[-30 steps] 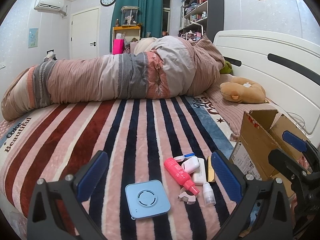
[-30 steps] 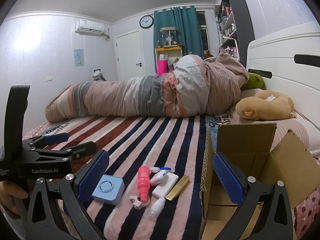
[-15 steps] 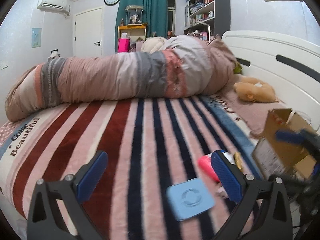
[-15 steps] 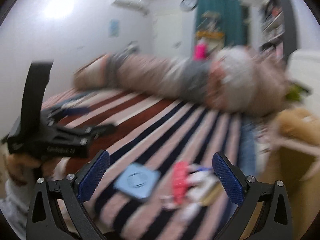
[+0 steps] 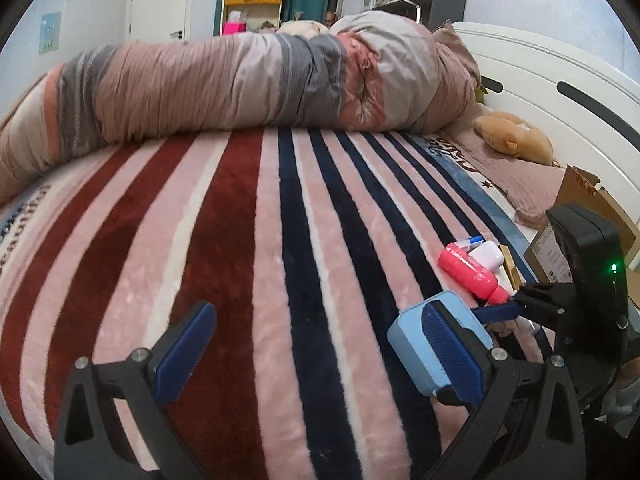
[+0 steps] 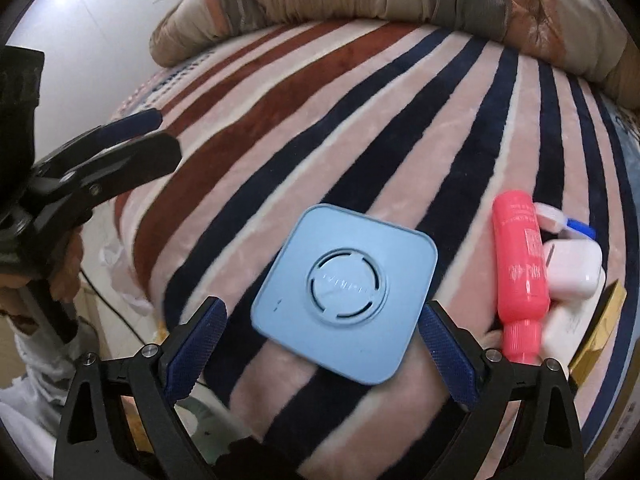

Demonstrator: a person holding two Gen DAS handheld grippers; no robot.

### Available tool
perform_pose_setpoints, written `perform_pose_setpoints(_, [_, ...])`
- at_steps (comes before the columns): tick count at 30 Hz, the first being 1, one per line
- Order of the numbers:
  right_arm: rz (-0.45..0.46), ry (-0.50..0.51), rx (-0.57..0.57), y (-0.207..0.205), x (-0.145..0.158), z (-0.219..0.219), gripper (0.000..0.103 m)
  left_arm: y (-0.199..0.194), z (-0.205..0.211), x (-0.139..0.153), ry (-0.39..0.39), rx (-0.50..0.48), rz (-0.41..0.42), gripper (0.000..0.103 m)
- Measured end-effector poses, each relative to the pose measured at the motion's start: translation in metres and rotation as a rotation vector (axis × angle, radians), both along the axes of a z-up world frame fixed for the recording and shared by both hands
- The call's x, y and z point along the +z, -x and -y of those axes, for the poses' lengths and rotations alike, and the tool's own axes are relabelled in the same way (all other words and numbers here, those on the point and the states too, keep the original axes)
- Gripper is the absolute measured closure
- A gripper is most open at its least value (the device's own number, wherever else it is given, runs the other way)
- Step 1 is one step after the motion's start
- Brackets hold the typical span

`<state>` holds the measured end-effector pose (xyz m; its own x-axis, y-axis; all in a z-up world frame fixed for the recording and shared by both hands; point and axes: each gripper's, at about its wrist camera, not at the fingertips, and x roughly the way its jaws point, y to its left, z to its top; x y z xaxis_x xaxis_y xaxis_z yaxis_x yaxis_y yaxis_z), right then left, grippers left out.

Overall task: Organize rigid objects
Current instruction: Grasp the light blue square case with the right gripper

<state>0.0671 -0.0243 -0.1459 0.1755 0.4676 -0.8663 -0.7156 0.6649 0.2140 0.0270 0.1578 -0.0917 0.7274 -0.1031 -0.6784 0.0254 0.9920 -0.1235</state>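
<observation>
Right gripper (image 6: 320,344) descended; blue box (image 6: 344,292) between closing jaws (untouched).

Both handheld tools are black plastic frames with triangular cut-outs and round silver screws at the finger joints. The left gripper (image 5: 316,354) and right gripper (image 6: 320,348) each carry two dark blue, finely ribbed pads (image 6: 196,346). A small green light glows on the right tool's black housing (image 5: 592,264), and the person wears a white sleeve (image 6: 44,356)
</observation>
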Motion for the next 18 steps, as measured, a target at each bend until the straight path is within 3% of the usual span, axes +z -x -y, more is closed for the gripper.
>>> perform_pose_setpoints(5, [-0.014, 0.049, -0.028, -0.015, -0.011, -0.014, 0.006, -0.002, -0.002, -0.006, 0.006, -0.02, -0.016, 0.001])
perform_pose_setpoints(7, [-0.002, 0.096, -0.046, -0.018, -0.019, -0.021, 0.015, -0.004, -0.004, -0.009, 0.029, -0.036, -0.032, 0.001])
perform_pose_setpoints(10, [0.027, 0.111, -0.038, -0.019, -0.017, -0.022, 0.018, -0.005, -0.004, -0.013, 0.071, -0.075, -0.059, 0.001])
perform_pose_setpoints(15, [0.079, 0.063, -0.007, -0.012, -0.002, -0.01, 0.02, -0.01, 0.003, -0.013, 0.231, -0.202, -0.088, 0.003])
perform_pose_setpoints(18, [0.136, -0.014, 0.0, -0.003, 0.018, -0.002, 0.02, -0.014, 0.016, -0.005, 0.306, -0.282, -0.106, 0.013])
